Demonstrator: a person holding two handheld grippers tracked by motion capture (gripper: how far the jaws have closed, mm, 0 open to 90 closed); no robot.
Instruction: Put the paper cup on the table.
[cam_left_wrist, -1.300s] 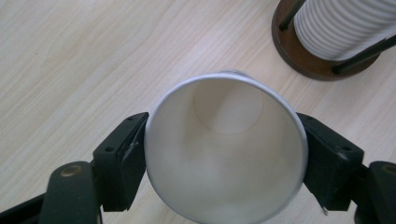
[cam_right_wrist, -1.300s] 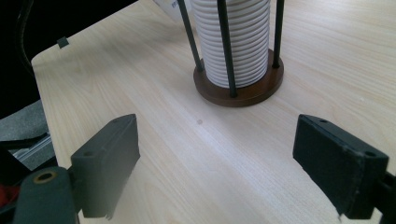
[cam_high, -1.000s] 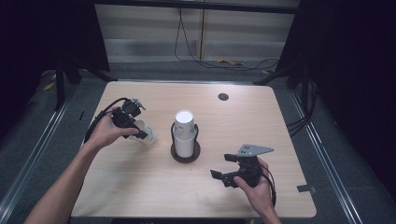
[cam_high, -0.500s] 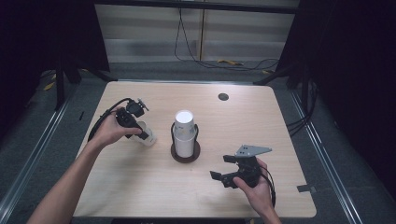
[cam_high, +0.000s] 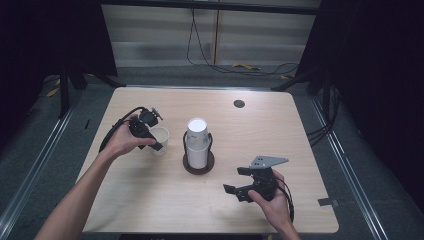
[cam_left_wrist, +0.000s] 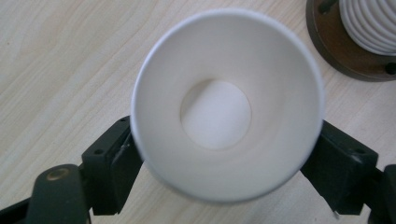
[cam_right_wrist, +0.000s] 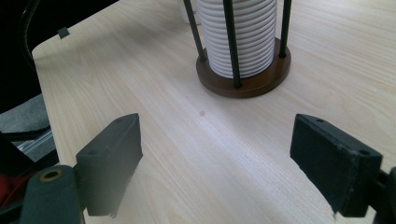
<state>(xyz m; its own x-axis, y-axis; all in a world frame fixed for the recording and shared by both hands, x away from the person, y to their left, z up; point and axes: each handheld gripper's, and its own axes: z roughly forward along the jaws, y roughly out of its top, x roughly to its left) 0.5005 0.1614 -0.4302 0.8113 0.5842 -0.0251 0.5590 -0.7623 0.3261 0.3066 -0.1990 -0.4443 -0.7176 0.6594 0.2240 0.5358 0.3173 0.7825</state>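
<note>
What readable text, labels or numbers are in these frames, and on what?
None to quote: no print can be made out.
Paper cup between the left gripper's jaws: plain white.
Cup stack in its wooden-based holder: plain ribbed white.
Table: bare wood grain.

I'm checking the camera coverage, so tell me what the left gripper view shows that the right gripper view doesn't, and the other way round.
Left gripper view alone: a single white paper cup, seen straight down its empty inside, standing between the left gripper jaws, which have just been opening.

Right gripper view alone: the table's rounded corner with dark floor beyond, the holder's upright black rods, and the right gripper open over bare wood.

Both: the light wooden table top, the ribbed stack of white cups and its round brown base.
</note>
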